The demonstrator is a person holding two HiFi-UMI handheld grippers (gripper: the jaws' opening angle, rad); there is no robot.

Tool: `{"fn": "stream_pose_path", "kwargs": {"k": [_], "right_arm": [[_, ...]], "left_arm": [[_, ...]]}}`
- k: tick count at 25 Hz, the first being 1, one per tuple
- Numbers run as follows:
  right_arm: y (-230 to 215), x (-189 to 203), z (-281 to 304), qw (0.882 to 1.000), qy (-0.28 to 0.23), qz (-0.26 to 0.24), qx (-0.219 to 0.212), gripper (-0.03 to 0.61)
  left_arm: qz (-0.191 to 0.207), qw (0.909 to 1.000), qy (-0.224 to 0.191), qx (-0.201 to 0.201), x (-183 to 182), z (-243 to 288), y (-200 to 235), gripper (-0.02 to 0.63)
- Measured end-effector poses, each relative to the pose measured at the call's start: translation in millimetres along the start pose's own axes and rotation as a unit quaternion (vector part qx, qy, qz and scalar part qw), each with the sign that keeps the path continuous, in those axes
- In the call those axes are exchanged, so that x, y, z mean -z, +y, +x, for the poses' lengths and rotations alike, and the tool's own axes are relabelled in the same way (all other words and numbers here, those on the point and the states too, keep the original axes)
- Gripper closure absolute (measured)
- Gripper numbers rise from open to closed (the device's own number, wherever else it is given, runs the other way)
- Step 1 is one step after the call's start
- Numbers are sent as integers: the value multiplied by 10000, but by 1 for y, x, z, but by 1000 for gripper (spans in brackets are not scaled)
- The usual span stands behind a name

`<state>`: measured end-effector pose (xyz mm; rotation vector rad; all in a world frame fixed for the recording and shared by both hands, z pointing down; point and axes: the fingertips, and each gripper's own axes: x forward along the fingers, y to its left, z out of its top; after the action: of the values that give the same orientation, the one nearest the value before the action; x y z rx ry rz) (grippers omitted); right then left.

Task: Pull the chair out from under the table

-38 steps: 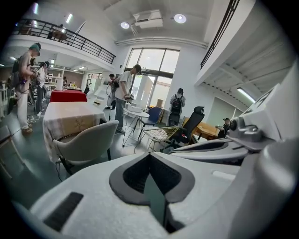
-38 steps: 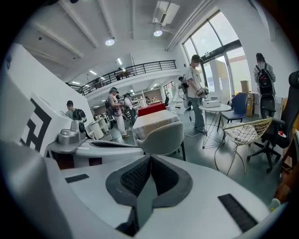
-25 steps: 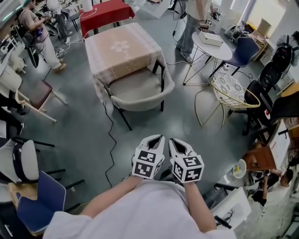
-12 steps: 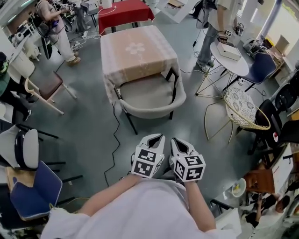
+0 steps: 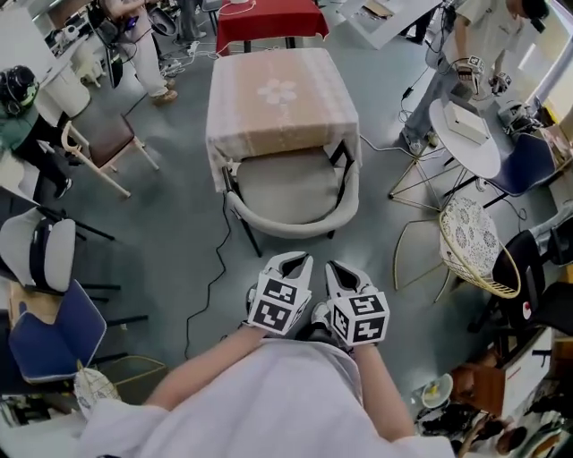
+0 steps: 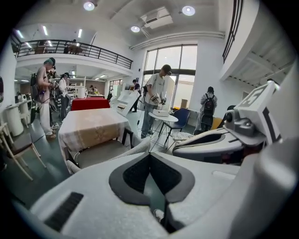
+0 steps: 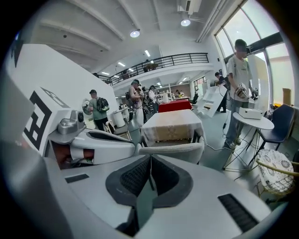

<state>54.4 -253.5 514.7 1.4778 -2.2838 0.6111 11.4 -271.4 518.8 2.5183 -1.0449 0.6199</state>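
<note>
A beige armchair (image 5: 291,192) with a curved back and dark legs is tucked partly under a square table with a pale patterned cloth (image 5: 279,98). Its curved backrest faces me. The same chair shows in the left gripper view (image 6: 100,153) and the right gripper view (image 7: 174,150). My left gripper (image 5: 295,262) and right gripper (image 5: 338,268) are side by side, close to my body, a short way in front of the chair back. Both are shut with nothing between the jaws. Neither touches the chair.
A black cable (image 5: 210,277) runs over the grey floor left of the chair. A wire-frame chair (image 5: 473,243) and a round white table (image 5: 466,130) stand at the right. More chairs (image 5: 49,304) stand at the left. People stand at the back, near a red table (image 5: 269,18).
The chair and table have come closer and more central in the head view as I moved toward them. Both grippers stayed shut and together.
</note>
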Motion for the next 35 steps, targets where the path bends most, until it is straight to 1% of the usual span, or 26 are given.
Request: {"fn": "stream_pose_path", "kwargs": {"k": [5, 10, 16, 19, 22, 23, 25, 29, 30, 32, 35], "right_arm": [[-32, -10, 13, 9983, 185, -495, -254, 575], [-54, -16, 27, 9923, 357, -1064, -532, 574], [-70, -13, 44, 9758, 551, -1940, -842, 574], [-72, -14, 51, 9676, 570, -2246, -1001, 574], [-71, -15, 57, 9583, 591, -2533, -1180, 574], [-70, -15, 59, 9532, 593, -2692, -1238, 574], [-69, -17, 63, 9389, 600, -3104, -1361, 572], [-64, -13, 71, 9036, 713, -3918, -1582, 568], [-64, -12, 73, 8960, 761, -4056, -1640, 553], [-63, -9, 77, 8838, 872, -4245, -1765, 501], [-63, -6, 83, 8655, 984, -4539, -1875, 499]], "left_arm": [[62, 9997, 89, -239, -13, 28, 3, 607], [199, 9985, 241, -452, -13, 50, 7, 607], [443, 9958, 394, -701, -12, 66, 11, 606], [599, 9943, 447, -767, -11, 71, 13, 606], [689, 9935, 509, -746, -10, 73, 18, 604], [739, 9931, 550, -730, -10, 74, 19, 597], [905, 9911, 691, -684, -7, 76, 20, 545], [1276, 9851, 974, -614, -1, 80, 23, 513], [1387, 9831, 1038, -589, 0, 81, 23, 493], [1628, 9783, 1173, -510, 2, 83, 23, 448], [1895, 9717, 1357, -377, 6, 87, 26, 431]]}}
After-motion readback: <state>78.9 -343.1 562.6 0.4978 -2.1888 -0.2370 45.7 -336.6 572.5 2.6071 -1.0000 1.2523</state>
